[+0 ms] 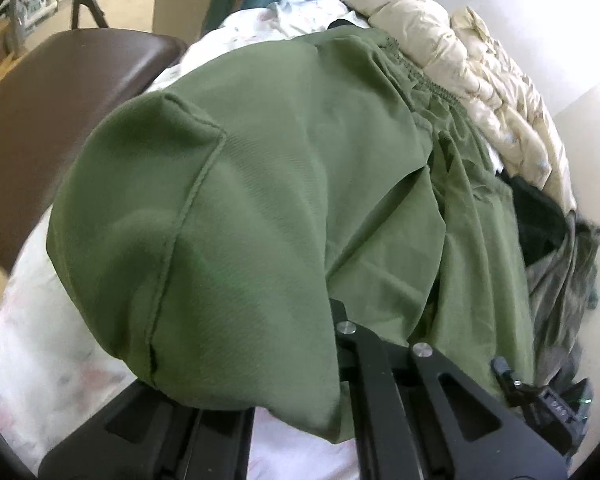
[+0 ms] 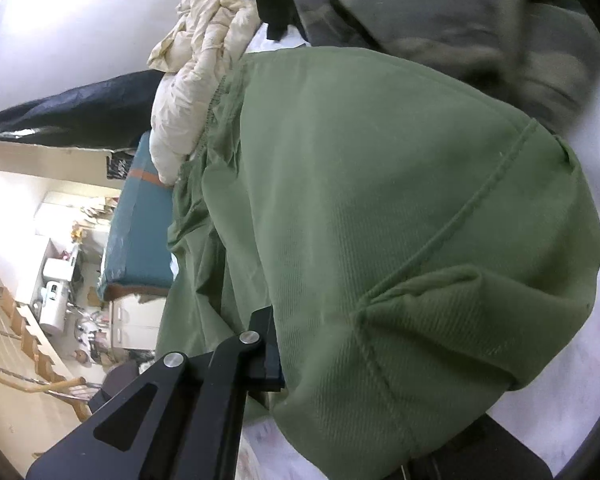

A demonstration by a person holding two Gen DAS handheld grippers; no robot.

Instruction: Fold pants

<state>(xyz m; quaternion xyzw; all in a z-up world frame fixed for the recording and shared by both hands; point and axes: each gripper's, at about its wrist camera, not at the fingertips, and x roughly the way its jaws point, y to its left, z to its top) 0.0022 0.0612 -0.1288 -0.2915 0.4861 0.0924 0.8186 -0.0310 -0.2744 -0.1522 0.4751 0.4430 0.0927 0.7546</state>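
Olive-green pants [image 1: 260, 180] lie on a white floral bedsheet [image 1: 40, 340], their gathered elastic waistband [image 1: 432, 88] at the far end. My left gripper [image 1: 324, 316] is shut on a fold of the pants. The lifted cloth drapes over its left finger and hides it. In the right wrist view the same pants [image 2: 380, 200] bulge up with a stitched seam across them. My right gripper [image 2: 278, 332] is shut on their near edge. Only its left finger [image 2: 262, 328] shows; the cloth covers the other one.
A cream puffy jacket [image 1: 460, 60] lies beyond the waistband. A camouflage garment [image 1: 560, 272] and a black one [image 1: 536, 216] sit to the right. A brown chair seat [image 1: 52, 112] stands at the left of the bed. A teal box [image 2: 140, 220] lies past the jacket.
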